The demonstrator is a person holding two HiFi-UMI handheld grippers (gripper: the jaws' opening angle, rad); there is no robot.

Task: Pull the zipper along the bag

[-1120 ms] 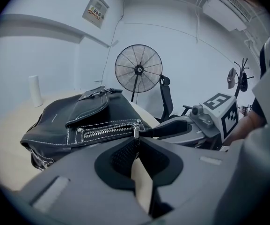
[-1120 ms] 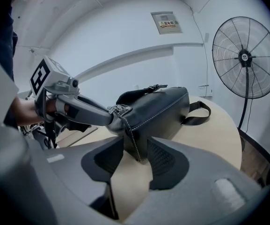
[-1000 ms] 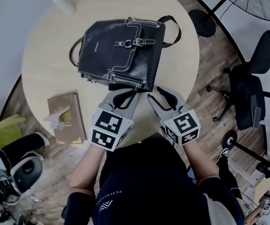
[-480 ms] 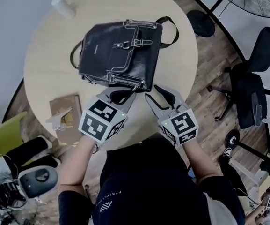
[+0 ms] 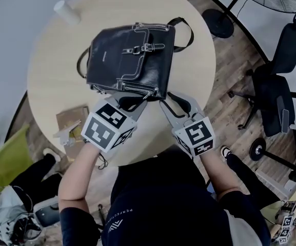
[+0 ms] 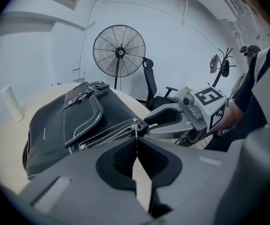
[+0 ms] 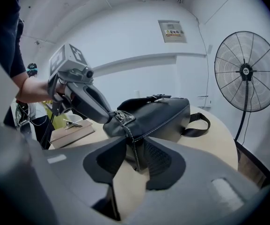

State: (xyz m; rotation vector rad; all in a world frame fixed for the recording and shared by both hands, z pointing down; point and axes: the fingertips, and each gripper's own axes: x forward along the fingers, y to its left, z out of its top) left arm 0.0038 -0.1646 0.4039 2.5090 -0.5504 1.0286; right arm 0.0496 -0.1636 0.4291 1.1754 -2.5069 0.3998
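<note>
Currently my left gripper, jaws just drawn nearly together, pinches the zipper pull at the near corner of the black bag lying on the round table. Beside it, my right gripper, jaws just closing, clamps that bag's corner seam.

Wore a dark short-sleeved top with small pale lettering and a chevron logo, and bore a left gripper and right gripper of grey moulded plastic with black textured pads, each carrying a white cube of black square markers.
</note>
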